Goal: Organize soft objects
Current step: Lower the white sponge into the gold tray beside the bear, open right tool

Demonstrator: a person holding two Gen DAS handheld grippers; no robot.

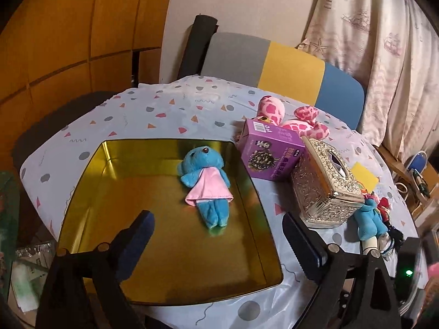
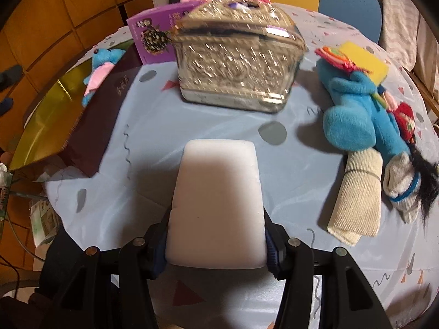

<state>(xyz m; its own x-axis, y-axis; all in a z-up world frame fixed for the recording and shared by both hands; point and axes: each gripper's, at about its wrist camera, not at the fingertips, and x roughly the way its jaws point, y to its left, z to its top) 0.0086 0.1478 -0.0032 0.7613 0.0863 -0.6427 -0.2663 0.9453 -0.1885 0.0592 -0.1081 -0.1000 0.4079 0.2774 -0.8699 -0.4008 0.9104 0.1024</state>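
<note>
Left gripper (image 1: 216, 233) gapes, angled down over gold tray (image 1: 82, 181).

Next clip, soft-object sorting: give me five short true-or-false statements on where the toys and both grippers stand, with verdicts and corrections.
1. The small blue plush bear in a pink dress lies inside the shiny gold square tin. True.
2. The left gripper is clamped on that bear. False: its jaws stand open and empty, short of the bear.
3. The right gripper holds a white foam block. True.
4. The ornate silver tissue box sits inside the tin. False: it stands on the patterned tablecloth, beside the tin.
5. The pink spotted plush toy lies behind the purple carton. True.
</note>
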